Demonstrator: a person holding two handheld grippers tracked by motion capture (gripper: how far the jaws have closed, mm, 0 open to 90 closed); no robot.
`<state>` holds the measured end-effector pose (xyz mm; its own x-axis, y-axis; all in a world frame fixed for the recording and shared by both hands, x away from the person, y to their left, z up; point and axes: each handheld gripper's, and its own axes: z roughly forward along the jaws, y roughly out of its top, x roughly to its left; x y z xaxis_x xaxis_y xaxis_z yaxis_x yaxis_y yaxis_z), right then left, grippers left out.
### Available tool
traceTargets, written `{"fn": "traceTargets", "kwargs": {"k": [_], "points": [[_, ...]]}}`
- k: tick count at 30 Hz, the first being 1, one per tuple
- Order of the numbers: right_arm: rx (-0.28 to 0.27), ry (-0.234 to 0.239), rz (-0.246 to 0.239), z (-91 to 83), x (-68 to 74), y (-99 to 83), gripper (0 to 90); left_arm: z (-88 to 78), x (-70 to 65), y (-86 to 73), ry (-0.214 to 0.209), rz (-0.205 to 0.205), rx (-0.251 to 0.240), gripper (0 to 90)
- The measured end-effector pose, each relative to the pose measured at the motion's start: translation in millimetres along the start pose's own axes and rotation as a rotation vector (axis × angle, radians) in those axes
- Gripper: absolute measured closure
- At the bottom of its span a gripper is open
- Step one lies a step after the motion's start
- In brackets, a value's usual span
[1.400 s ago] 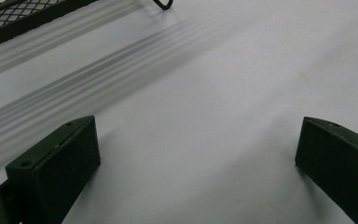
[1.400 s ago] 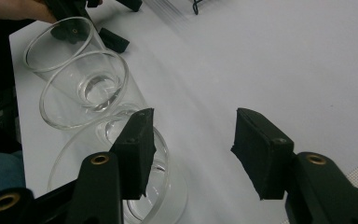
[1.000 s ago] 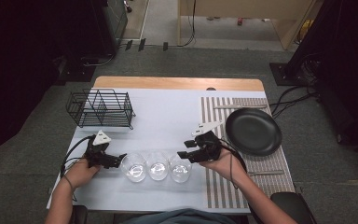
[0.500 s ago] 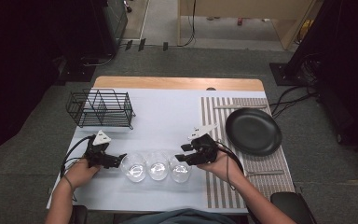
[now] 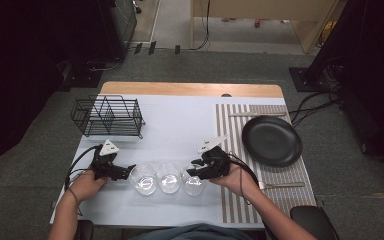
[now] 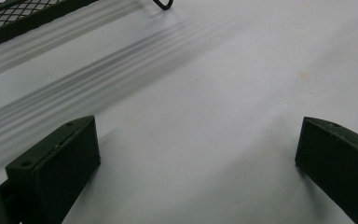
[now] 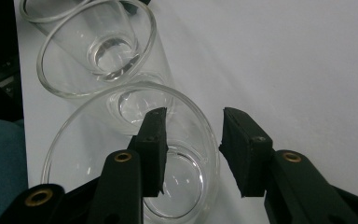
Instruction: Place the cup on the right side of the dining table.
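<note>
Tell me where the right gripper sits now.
In the high view the right gripper is at the rightmost glass of the near row; its jaws, just closing, straddle that glass's rim.

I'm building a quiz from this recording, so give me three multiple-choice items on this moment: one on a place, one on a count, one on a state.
1. Where does the black wire rack stand?
A. On the striped mat
B. At the far left of the white table
C. Inside the black plate

2. How many clear drinking glasses stand in the row at the table's near edge?
A. Three
B. Five
C. One

3. How do the jaws of the right gripper stand at the nearest clear glass?
A. Both outside, far from it
B. Both inside the glass
C. One inside the rim, one outside, the wall between them

Key: 1 B, the high view shows the rack on the table's far left part. 2 A, three glasses stand side by side there. 3 C, the right gripper view shows the jaws astride the rim; they have just been closing.
</note>
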<state>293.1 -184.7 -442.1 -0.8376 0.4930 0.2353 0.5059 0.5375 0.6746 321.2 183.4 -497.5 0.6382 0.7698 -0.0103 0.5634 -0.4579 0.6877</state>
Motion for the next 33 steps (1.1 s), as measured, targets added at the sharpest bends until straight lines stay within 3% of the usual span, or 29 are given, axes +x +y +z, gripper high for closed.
{"fn": "traceTargets", "kwargs": {"k": [14, 27, 33], "points": [[0.053, 0.008, -0.003, 8.5, -0.8, -3.1, 66.4, 0.0, 0.0, 0.0, 0.000, 0.000, 0.001, 0.0], [0.066, 0.019, 0.003, 10.7, -3.9, -5.0, 69.2, 0.0, -0.1, 0.0, 0.001, 0.000, 0.000, 0.0], [0.070, -0.004, -0.026, 10.0, -2.3, -3.9, 72.0, 0.0, -0.1, 0.0, 0.001, 0.000, 0.000, 0.0]]}}
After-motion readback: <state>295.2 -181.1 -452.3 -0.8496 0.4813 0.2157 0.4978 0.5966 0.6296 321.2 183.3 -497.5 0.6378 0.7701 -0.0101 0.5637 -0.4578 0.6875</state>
